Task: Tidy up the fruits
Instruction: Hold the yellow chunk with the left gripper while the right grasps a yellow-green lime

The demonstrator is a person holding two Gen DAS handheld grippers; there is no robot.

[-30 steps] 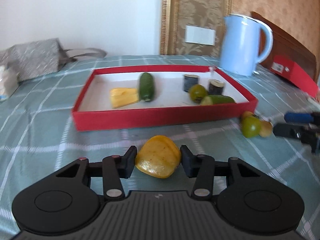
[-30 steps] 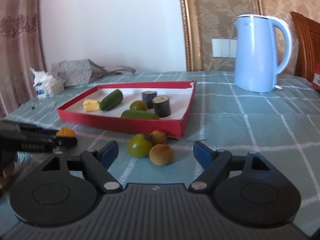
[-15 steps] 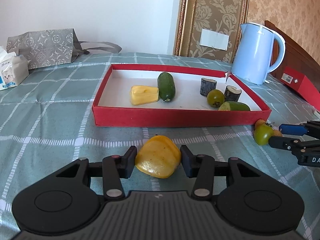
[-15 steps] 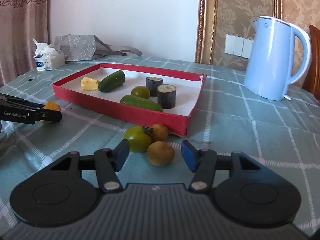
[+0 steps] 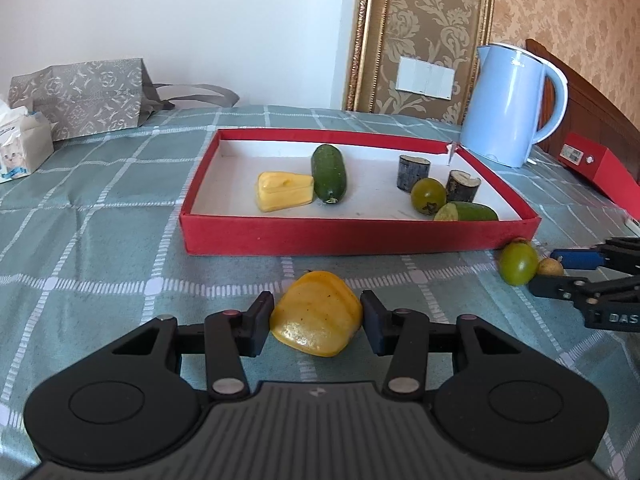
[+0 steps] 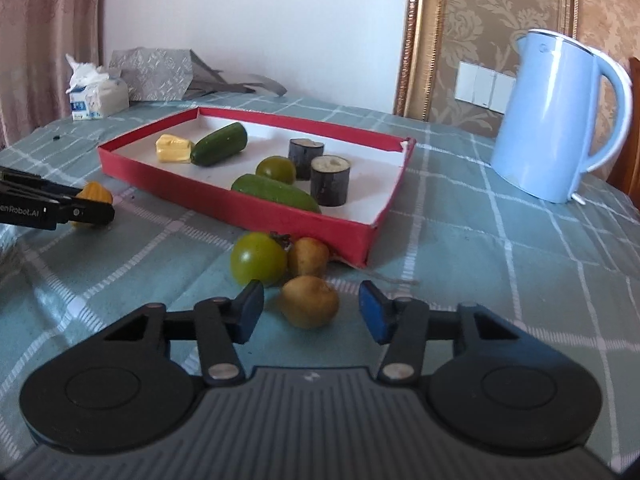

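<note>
Mid-gather: 6 pieces already inside the red tray [image 5: 360, 236], 4 left out on the green checked tablecloth [image 5: 100, 248]. Largest first.

Tray: shallow, white-floored, torn at its far right corner, holding a yellow wedge [image 5: 284, 196], a whole cucumber [image 5: 329, 173], 2 dark cut cylinders, a green round fruit and a cut cucumber piece.

Left gripper [image 5: 316, 320]: pinching the yellow pepper-like fruit [image 5: 318, 320], both pads pressed against its sides; waxy, lumpy, speckled, just in front of the tray's near wall. Next, probably: lift clear over the wall and set down in a bare patch of white floor, away from the wedge.

Right gripper [image 6: 310, 312]: jaws just been closing, now straddling the small yellow-brown fruit [image 6: 310, 300] with a gap at each pad, so not yet gripping. Dull-skinned, roughly round, likely to roll if nudged off-centre. Next, probably: finish the squeeze evenly.

Close behind: a green tomato [image 6: 258, 258] with a dried stem and a 2nd small brown fruit [image 6: 308, 256], touching each other beside the tray's near corner. Risk of bumping them on closing.
</note>
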